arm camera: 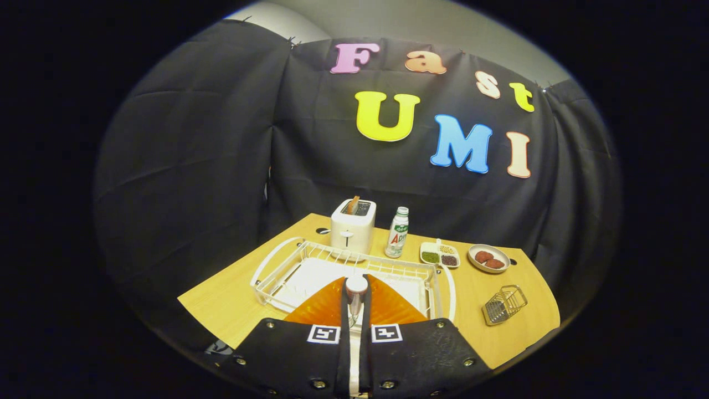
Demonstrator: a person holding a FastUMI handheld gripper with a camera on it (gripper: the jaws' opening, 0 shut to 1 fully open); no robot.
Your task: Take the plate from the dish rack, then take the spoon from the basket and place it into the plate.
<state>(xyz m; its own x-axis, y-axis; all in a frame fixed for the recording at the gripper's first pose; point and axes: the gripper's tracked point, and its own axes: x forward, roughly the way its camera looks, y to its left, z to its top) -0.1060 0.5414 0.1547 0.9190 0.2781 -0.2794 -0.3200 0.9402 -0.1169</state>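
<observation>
My gripper (355, 327) is shut on a spoon (356, 287). The spoon's rounded bowl sticks up just past the fingertips, and its handle runs down into the narrow gap between them. An orange ribbed plate (324, 309) spreads out to both sides directly under and behind the spoon, covering the near rail of the white wire dish rack (277, 266). A small wire basket (504, 305) rests on the table to the right of the rack, with nothing visible inside it.
A white toaster (353, 227) and a bottle (397, 233) stand behind the rack. To the right of them are a small divided dish (439, 255) and a bowl (488, 258) with red-brown pieces. The wooden table (221, 305) ends close on the left and front.
</observation>
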